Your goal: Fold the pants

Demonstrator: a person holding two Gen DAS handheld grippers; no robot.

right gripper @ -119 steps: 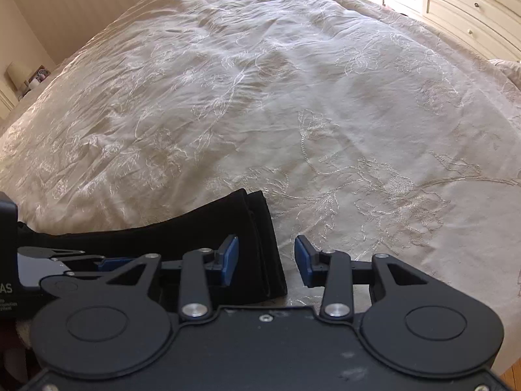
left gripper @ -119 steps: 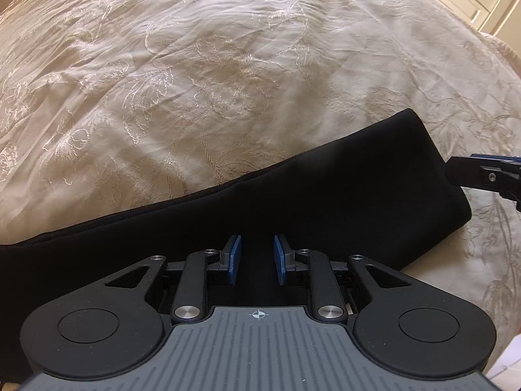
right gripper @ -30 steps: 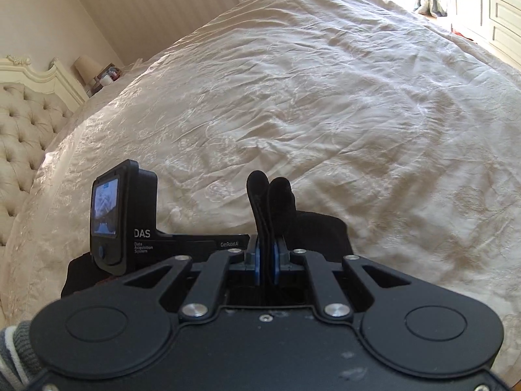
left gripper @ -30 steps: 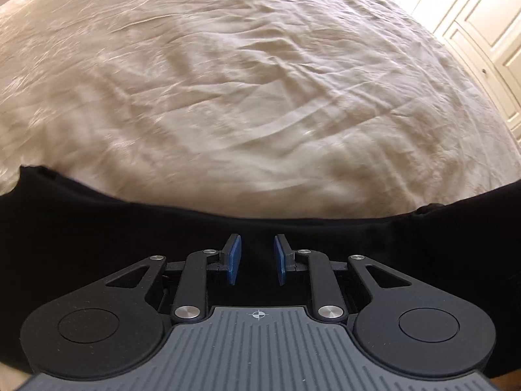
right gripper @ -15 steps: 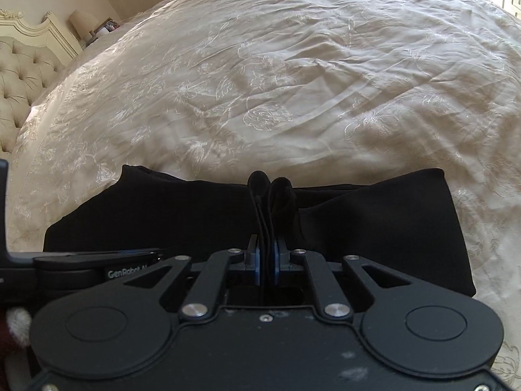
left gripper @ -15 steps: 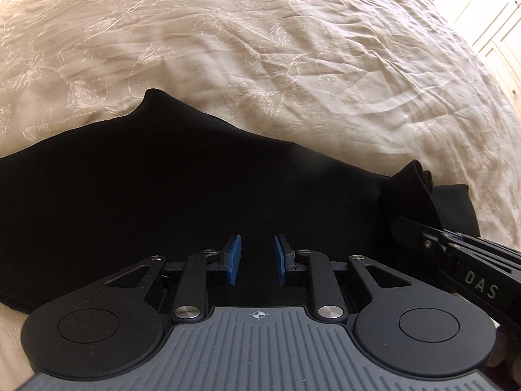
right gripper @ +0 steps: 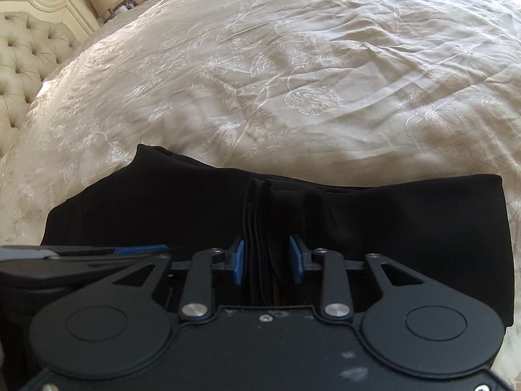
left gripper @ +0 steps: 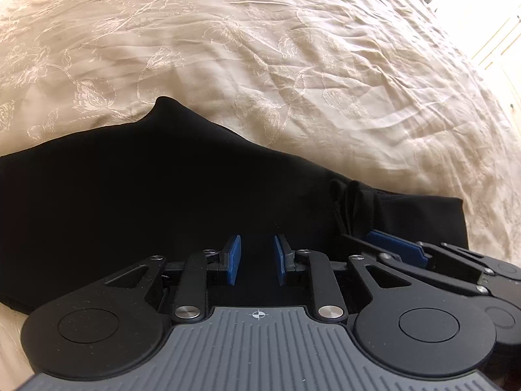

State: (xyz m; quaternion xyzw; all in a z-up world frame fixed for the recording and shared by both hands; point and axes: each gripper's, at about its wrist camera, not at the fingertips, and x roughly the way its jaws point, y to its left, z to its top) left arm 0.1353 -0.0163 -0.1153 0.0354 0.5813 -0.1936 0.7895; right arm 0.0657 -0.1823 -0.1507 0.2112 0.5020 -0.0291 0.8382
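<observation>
The black pants (left gripper: 136, 189) lie folded over on the cream bedspread, and show in the right wrist view (right gripper: 390, 221) too. My left gripper (left gripper: 255, 259) is open just above the dark cloth, with nothing between its blue pads. My right gripper (right gripper: 268, 260) is open, its blue pads apart on either side of a bunched ridge of pant fabric (right gripper: 270, 208) that still stands between them. The right gripper also shows in the left wrist view (left gripper: 394, 247), at the right, next to that ridge.
The embroidered cream bedspread (right gripper: 293, 81) covers the whole bed. A tufted headboard (right gripper: 22, 55) and a bedside lamp (right gripper: 101, 0) stand at the far left. White cupboards (left gripper: 501, 52) are at the far right.
My right gripper was shut on the pant fold and has now opened its jaws; the fold rests on the lower layer. Both grippers have moved lower and closer to the pants.
</observation>
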